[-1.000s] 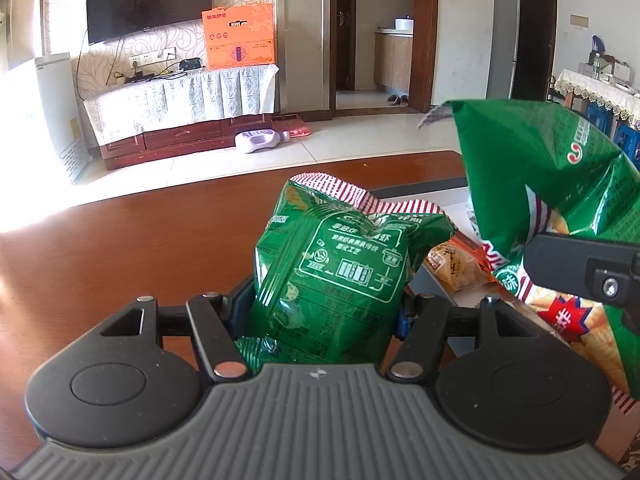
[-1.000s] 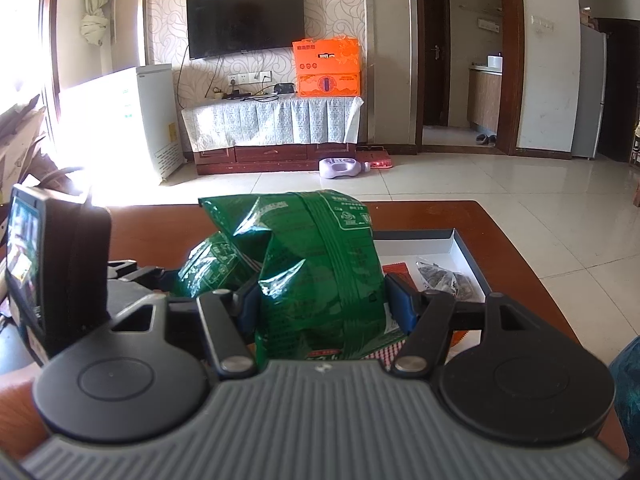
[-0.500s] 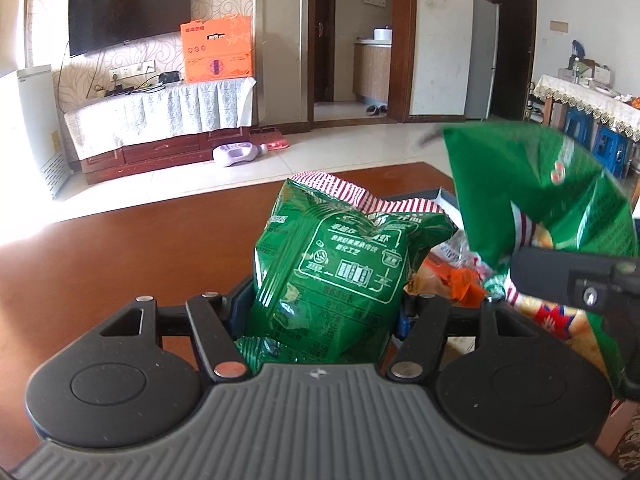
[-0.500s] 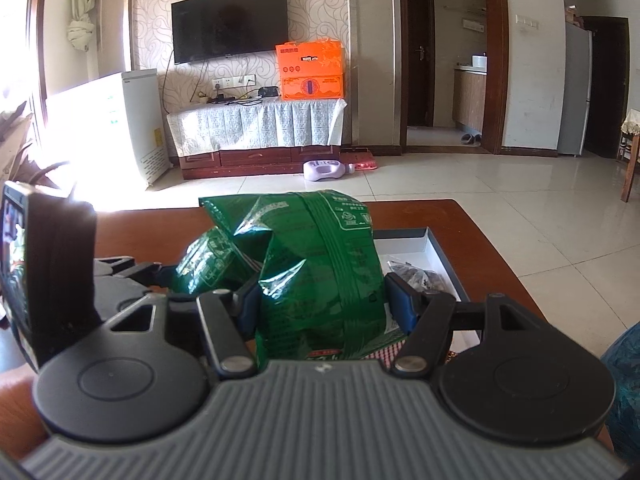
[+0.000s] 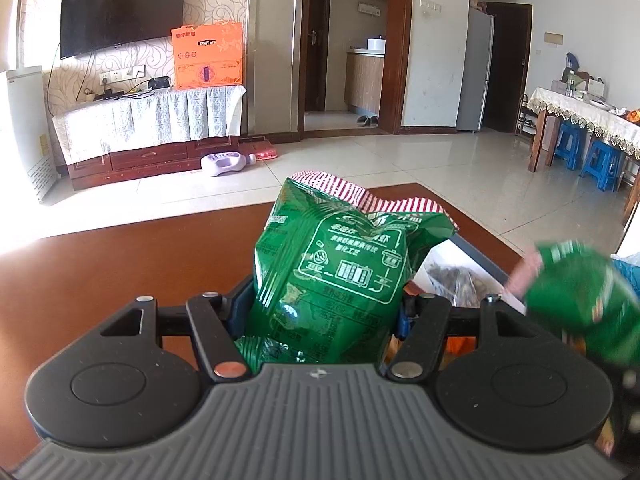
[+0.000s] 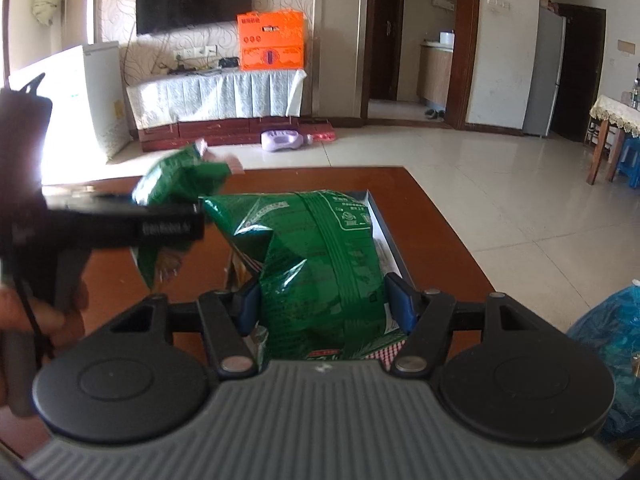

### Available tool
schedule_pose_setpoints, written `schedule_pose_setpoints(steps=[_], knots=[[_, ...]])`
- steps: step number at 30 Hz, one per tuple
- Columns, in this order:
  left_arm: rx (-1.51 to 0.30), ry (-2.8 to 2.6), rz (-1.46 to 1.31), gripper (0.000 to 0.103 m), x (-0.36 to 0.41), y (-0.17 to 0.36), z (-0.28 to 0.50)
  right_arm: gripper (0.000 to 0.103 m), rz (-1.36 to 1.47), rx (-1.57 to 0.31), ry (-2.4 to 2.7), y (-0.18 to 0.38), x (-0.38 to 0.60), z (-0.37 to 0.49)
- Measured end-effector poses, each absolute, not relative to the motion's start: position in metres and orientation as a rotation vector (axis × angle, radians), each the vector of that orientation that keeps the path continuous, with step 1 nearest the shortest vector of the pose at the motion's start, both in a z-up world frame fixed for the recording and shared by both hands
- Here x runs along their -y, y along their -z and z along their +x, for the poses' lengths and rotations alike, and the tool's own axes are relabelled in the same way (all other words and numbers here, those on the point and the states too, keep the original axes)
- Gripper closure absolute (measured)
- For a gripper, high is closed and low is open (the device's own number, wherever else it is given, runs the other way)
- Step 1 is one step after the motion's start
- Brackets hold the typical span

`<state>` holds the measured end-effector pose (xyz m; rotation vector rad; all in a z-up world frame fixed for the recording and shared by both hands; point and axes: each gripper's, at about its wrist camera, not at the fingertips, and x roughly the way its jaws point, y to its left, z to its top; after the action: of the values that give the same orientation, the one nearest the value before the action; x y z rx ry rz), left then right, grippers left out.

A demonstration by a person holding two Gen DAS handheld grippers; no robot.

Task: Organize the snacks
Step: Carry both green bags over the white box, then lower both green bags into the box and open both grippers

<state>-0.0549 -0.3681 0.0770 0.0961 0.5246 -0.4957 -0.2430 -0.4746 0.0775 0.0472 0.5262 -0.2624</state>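
- Left gripper [image 5: 324, 308]: clamped partway open on a green bag [image 5: 340, 272], frame centre, red-striped top edge upward.
- Right gripper [image 6: 322, 300]: clamped partway open on a second bag [image 6: 320, 256], frame centre, above the tray.
- Tray [image 6: 390, 236], white-floored, dark rim, on brown table [image 5: 120, 264]: dark packet [image 5: 452, 280] inside, right of centre; further contents hidden.
- Blue sack [image 6: 612, 344], lower right: contents unclear.

Left tool [image 5: 324, 312] clamps a green snack bag [image 5: 340, 272]; a blurred, seemingly similar bag [image 5: 580, 288] sits right
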Motion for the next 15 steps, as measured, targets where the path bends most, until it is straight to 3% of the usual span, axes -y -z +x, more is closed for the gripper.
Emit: schedule_pose_setpoints(steps=[15], knots=[[-0.562, 0.606, 0.120, 0.033, 0.443, -0.064, -0.017, 0.037, -0.150, -0.687, 0.239, -0.047, 0.462, -0.212]])
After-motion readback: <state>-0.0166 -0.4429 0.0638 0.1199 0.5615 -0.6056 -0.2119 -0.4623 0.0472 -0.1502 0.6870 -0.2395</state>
